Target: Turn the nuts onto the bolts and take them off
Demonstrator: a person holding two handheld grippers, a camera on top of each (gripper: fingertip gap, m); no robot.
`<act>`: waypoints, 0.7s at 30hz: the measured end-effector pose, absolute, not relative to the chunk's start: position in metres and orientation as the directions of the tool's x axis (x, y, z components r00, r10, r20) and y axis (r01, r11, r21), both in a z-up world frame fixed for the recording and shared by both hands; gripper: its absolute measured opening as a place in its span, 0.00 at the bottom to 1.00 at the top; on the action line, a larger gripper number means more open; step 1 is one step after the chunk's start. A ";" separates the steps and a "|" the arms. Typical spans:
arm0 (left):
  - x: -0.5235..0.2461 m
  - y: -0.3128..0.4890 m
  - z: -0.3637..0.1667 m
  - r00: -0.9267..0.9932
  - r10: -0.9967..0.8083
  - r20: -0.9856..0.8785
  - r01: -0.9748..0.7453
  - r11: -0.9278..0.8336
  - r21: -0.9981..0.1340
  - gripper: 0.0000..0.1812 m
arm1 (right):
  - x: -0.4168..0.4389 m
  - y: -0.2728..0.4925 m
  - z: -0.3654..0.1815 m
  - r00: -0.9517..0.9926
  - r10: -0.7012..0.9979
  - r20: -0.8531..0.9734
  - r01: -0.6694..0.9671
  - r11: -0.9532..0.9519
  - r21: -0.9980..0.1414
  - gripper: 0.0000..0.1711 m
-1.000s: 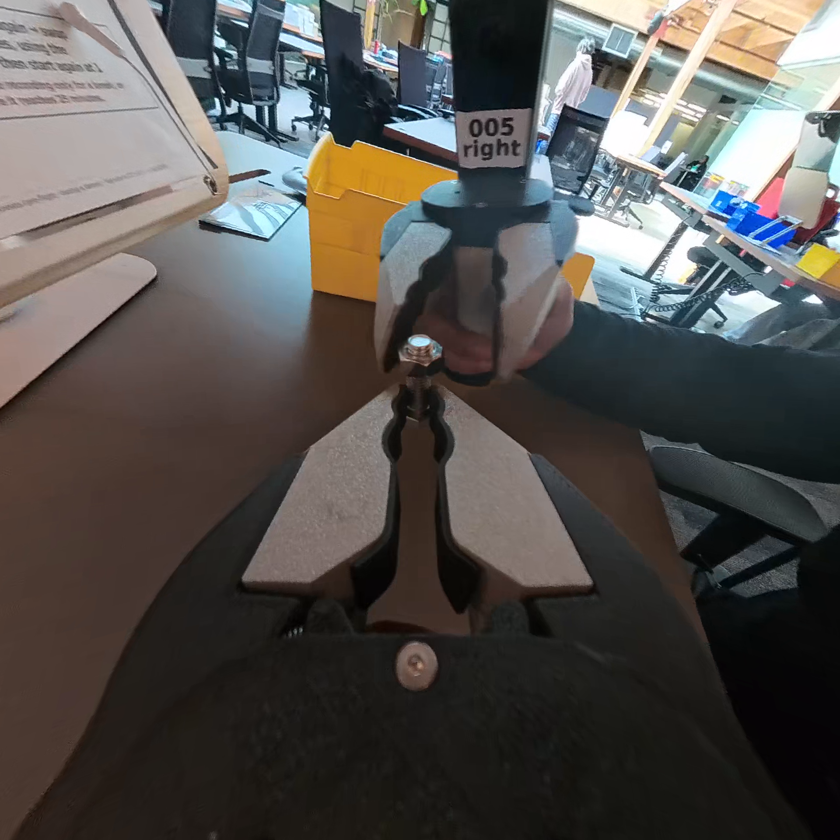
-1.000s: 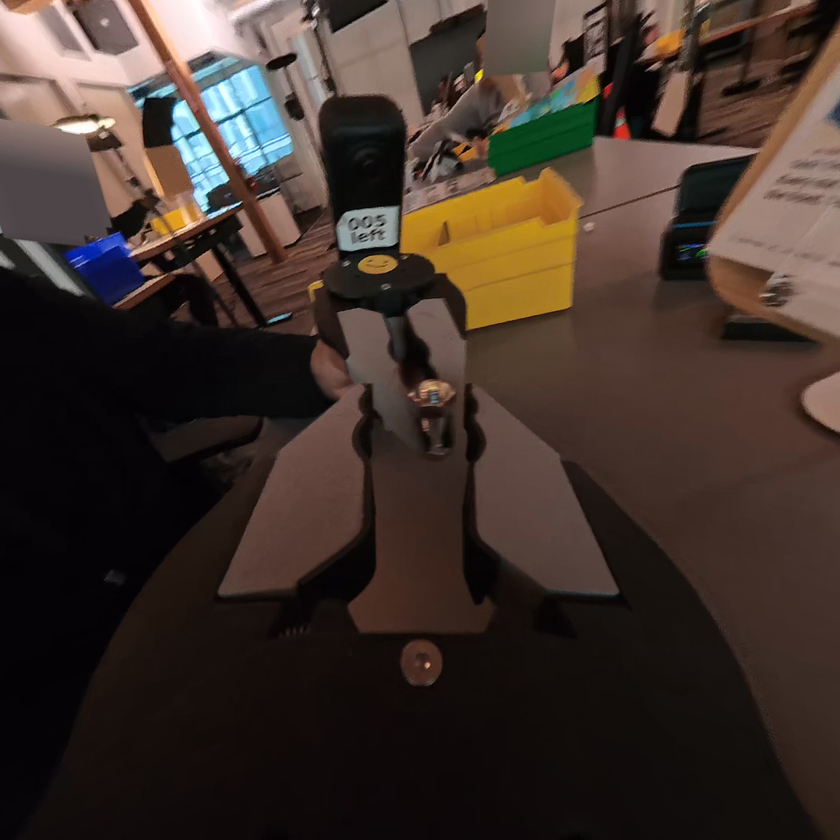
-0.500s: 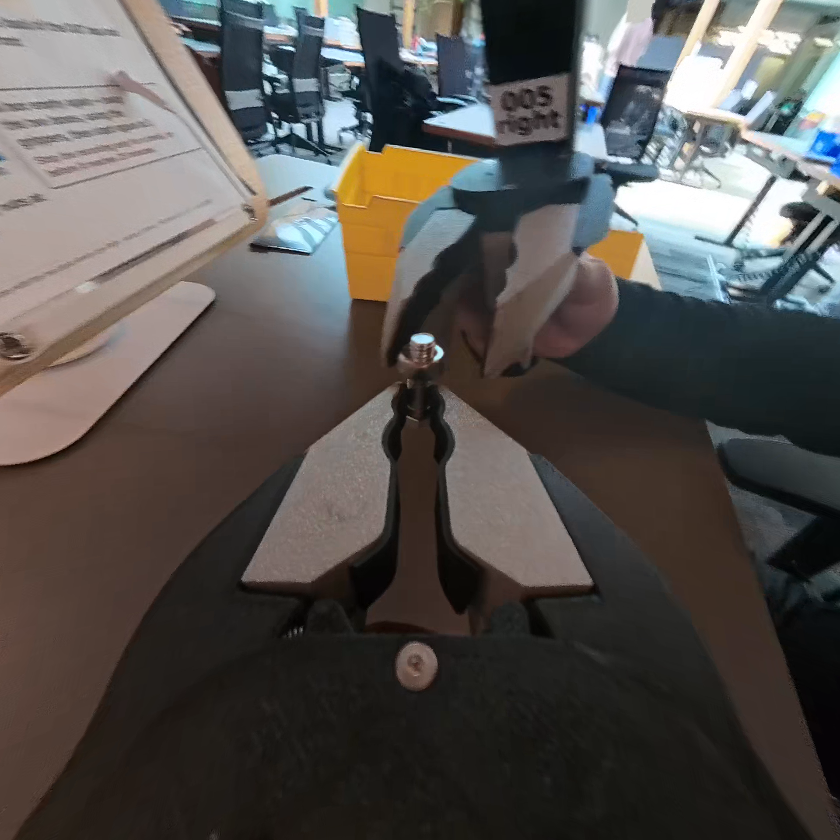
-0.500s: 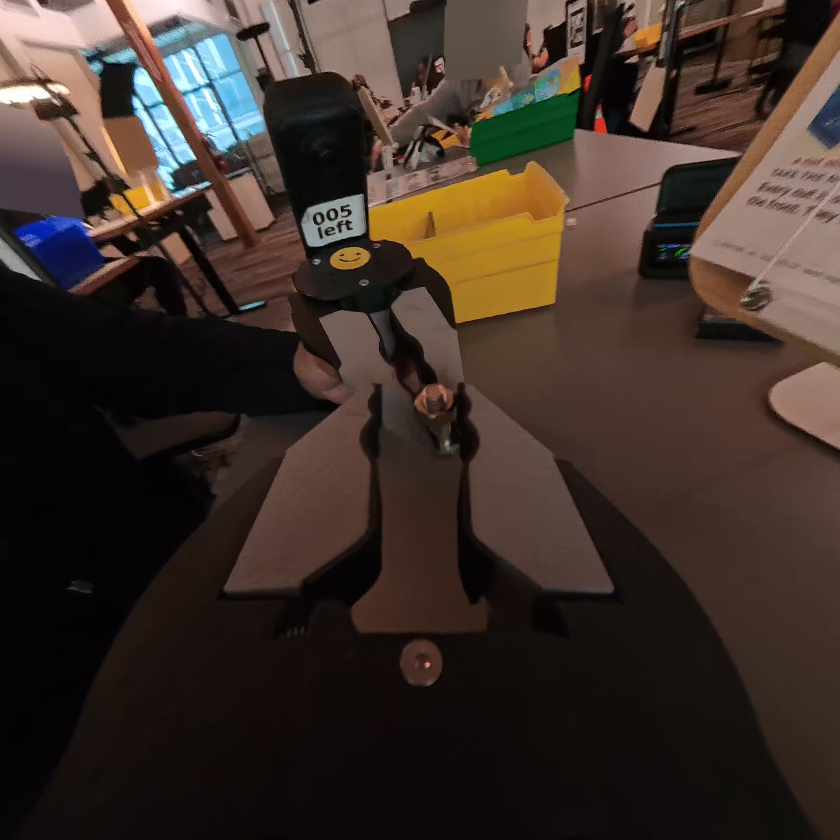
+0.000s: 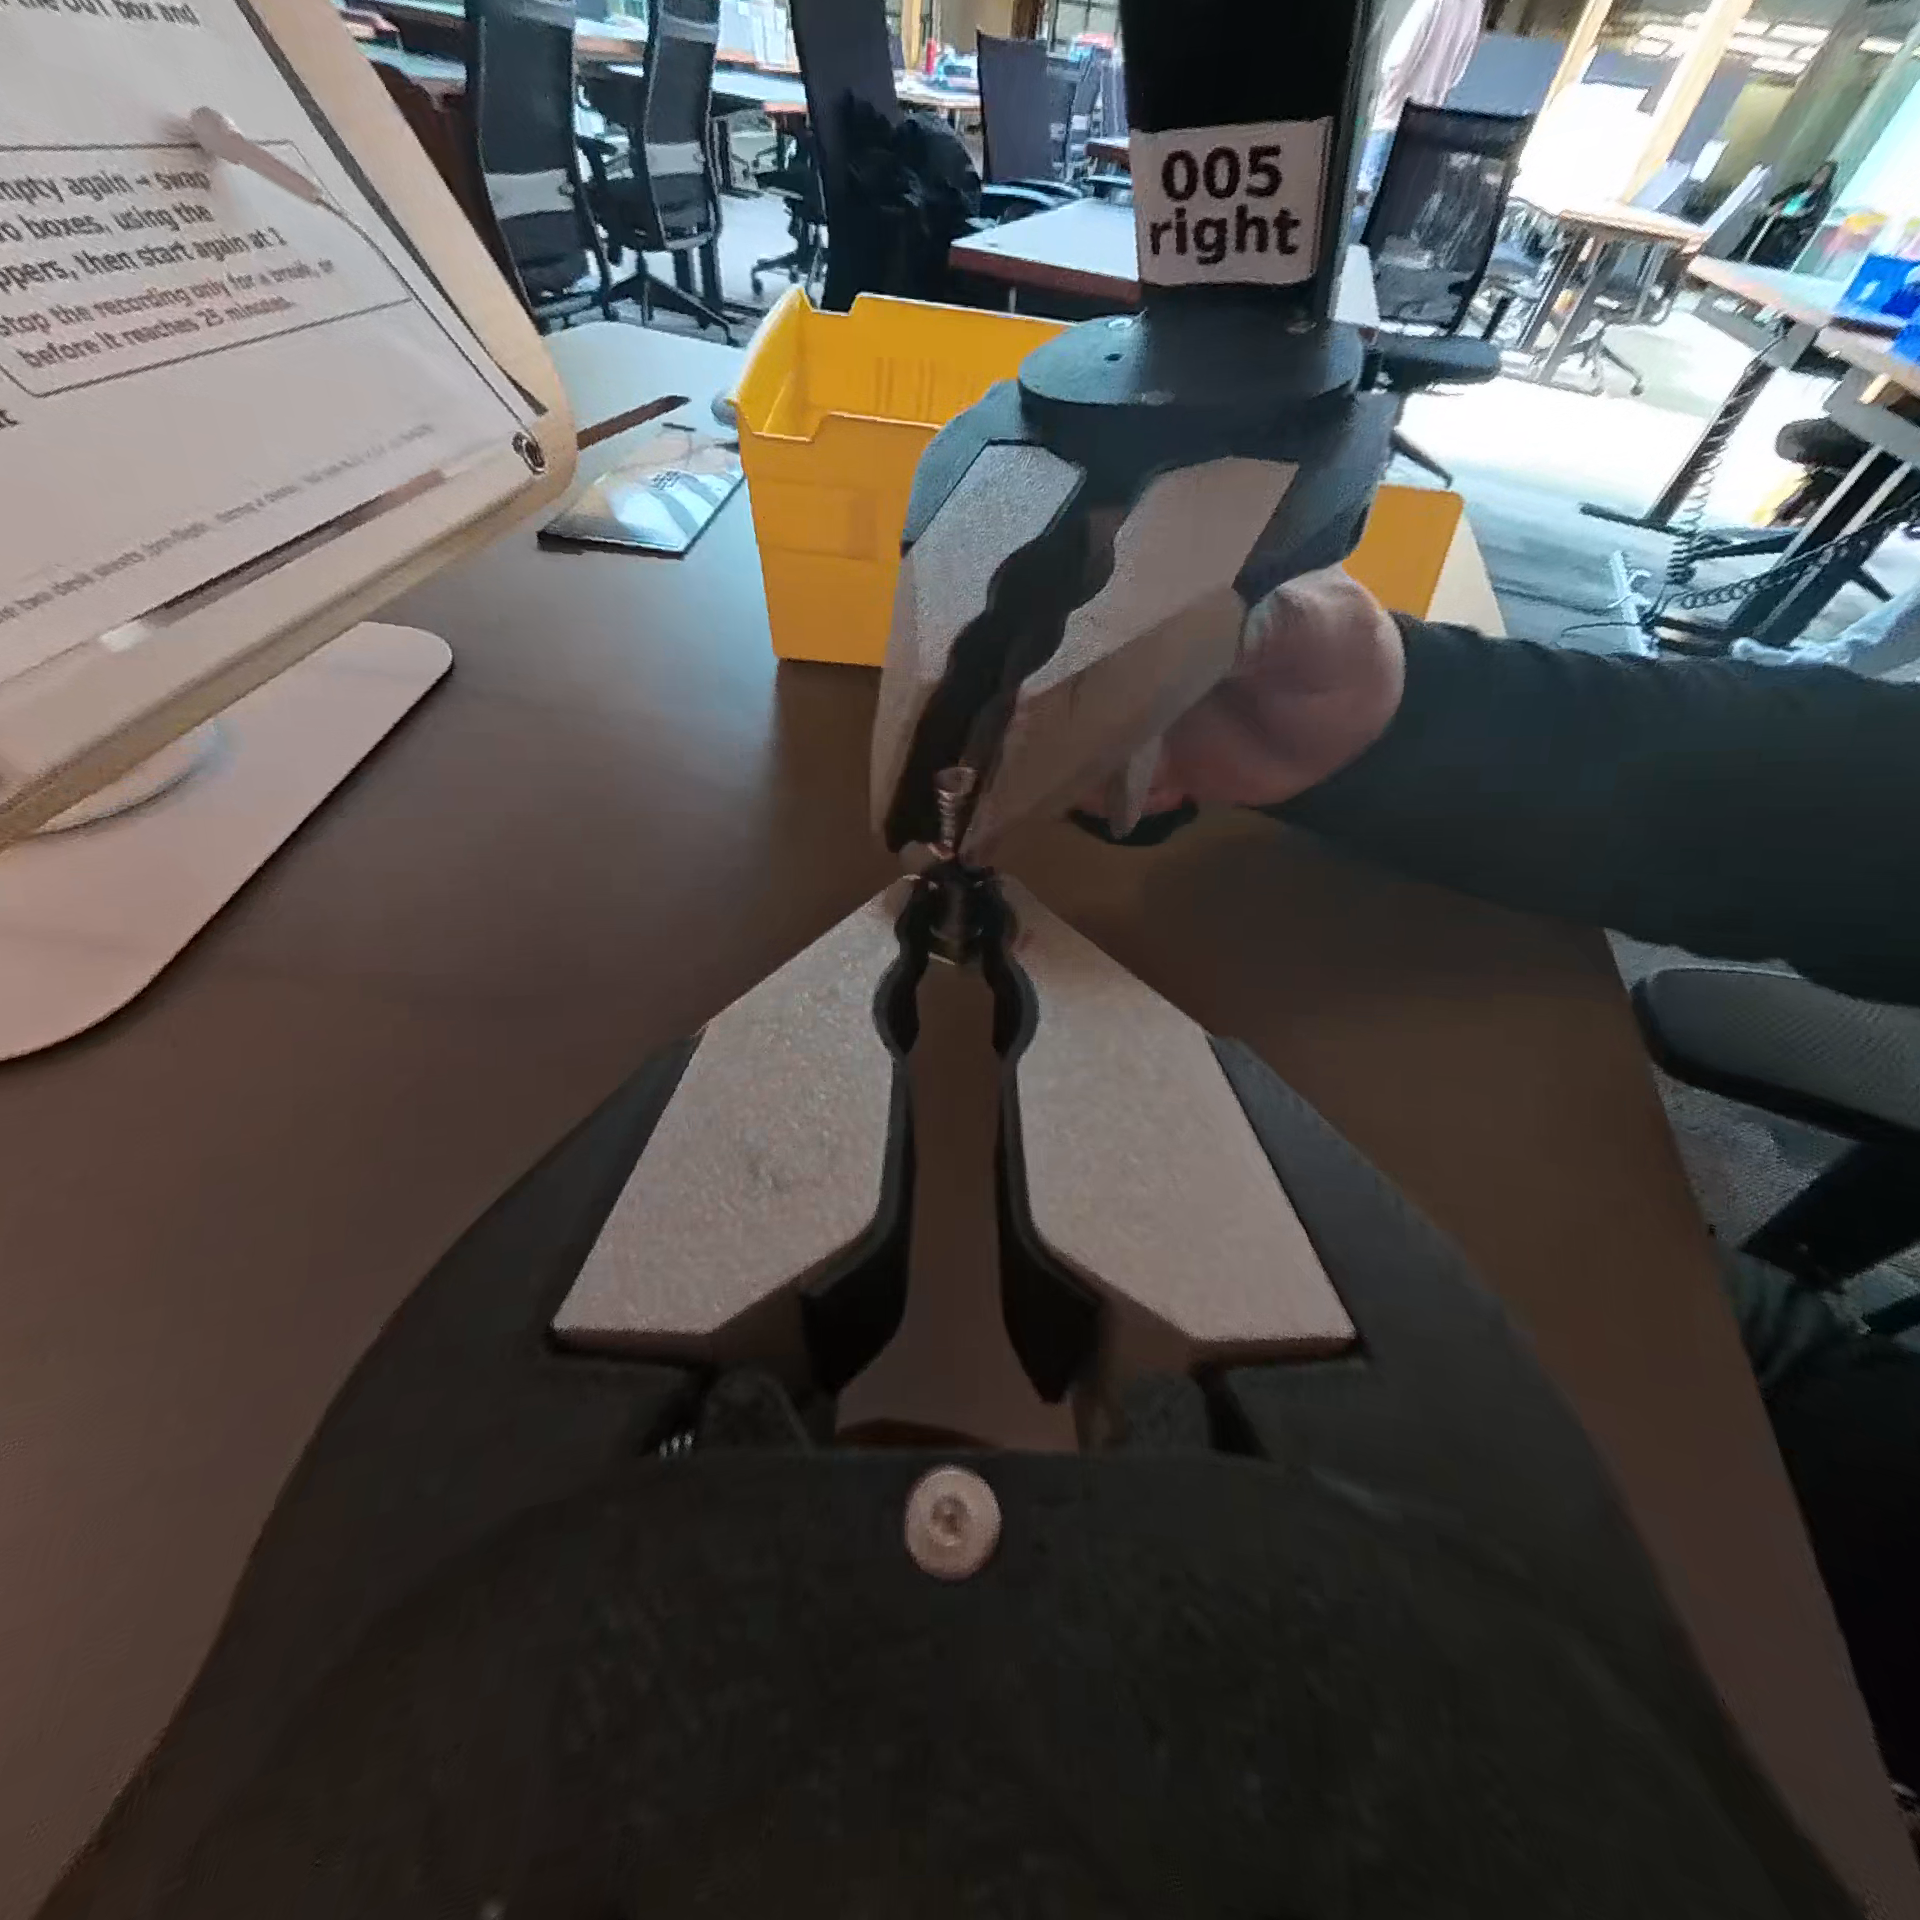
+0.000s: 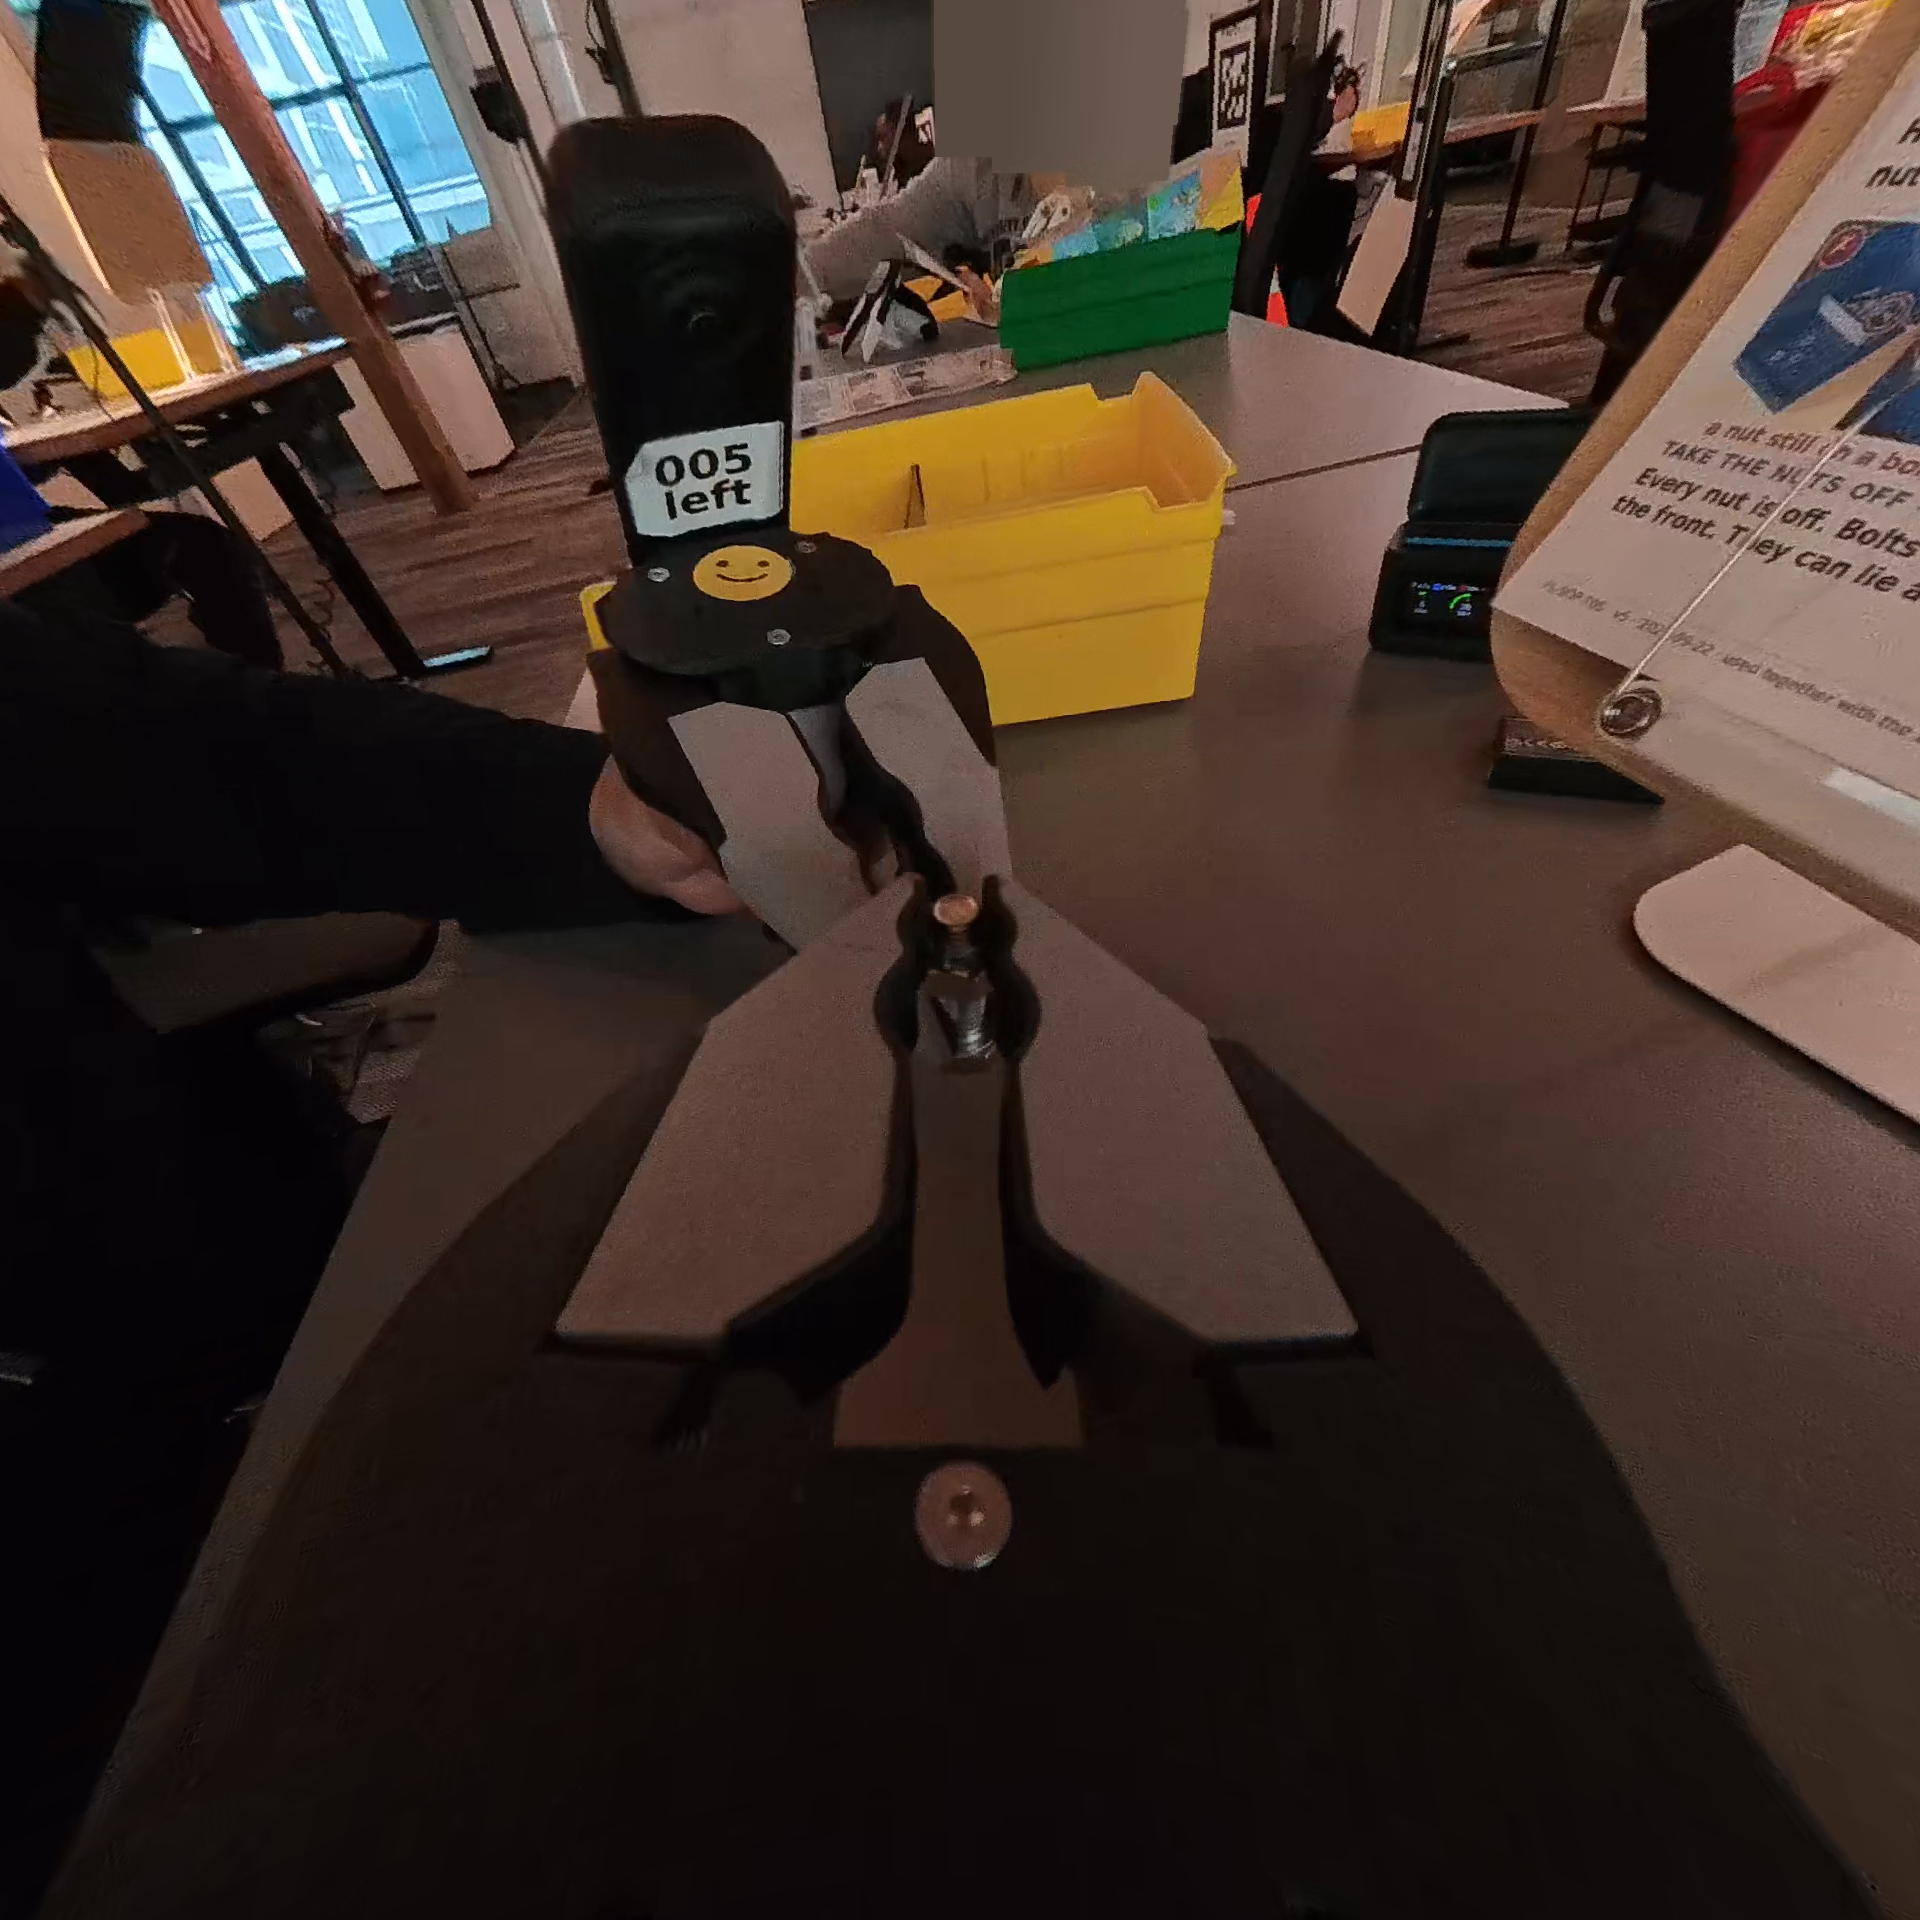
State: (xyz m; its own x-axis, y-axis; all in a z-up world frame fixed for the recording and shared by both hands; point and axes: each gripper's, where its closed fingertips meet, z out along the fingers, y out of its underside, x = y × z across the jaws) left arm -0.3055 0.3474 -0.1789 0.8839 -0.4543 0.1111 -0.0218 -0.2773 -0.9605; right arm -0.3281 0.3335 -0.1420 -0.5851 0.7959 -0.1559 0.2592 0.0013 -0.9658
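Two handheld grippers meet tip to tip above a dark brown table [image 5: 416, 935]. Left gripper [image 5: 951, 920]: fingers closed on the lower part of a bolt [image 5: 948, 821], gripped at its tips. Right gripper [image 6: 961, 920]: fingers clenched about the upper part of the same bolt, threaded end showing between them; a hex nut [image 6: 961, 1003] sits on the shaft just behind those tips. One yellow bin [image 5: 831, 488], open-topped, stands on the table behind the grippers. One instruction board [image 5: 208, 343] on a white stand occupies the table's side. One small black device [image 6: 1455, 561] with a lit screen rests beside the bin.
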 end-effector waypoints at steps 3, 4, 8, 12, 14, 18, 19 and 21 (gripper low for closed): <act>-0.307 0.348 -0.179 0.886 -0.449 0.118 -0.013 -0.279 -0.960 0.04 | -0.329 0.337 -0.146 -0.578 0.800 -0.163 0.267 -0.003 -0.964 0.03; -0.307 0.348 -0.179 0.887 -0.447 0.118 -0.013 -0.280 -0.960 0.04 | -0.331 0.339 -0.146 -0.576 0.800 -0.170 0.272 -0.009 -0.962 0.03; -0.307 0.349 -0.180 0.890 -0.442 0.113 -0.016 -0.279 -0.960 0.04 | -0.333 0.338 -0.150 -0.565 0.805 -0.182 0.286 -0.016 -0.958 0.03; -0.313 0.351 -0.181 0.885 -0.432 0.173 0.041 -0.299 -0.953 0.10 | -0.332 0.354 -0.159 -0.501 0.846 -0.184 0.294 -0.033 -0.955 0.03; -0.318 0.352 -0.184 0.888 -0.420 0.188 0.053 -0.313 -0.948 0.13 | -0.337 0.362 -0.158 -0.454 0.874 -0.174 0.299 -0.034 -0.954 0.03; -0.323 0.354 -0.191 0.897 -0.402 0.186 0.045 -0.336 -0.941 0.15 | -0.337 0.377 -0.164 -0.361 0.927 -0.097 0.302 0.018 -0.953 0.04; -0.325 0.355 -0.194 0.900 -0.392 0.192 0.047 -0.350 -0.936 0.16 | -0.336 0.382 -0.163 -0.335 0.940 -0.071 0.299 0.035 -0.954 0.03; -0.330 0.357 -0.202 0.909 -0.363 0.204 0.053 -0.384 -0.922 0.16 | -0.335 0.393 -0.160 -0.263 0.965 -0.011 0.297 0.070 -0.952 0.03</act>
State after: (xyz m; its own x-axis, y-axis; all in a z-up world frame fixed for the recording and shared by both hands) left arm -0.3296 0.3572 -0.2020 0.9093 -0.3627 0.2040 0.0534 -0.3844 -0.9216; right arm -0.3355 0.3932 -0.1597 -0.2631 0.9647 -0.0111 0.2973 0.0701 -0.9522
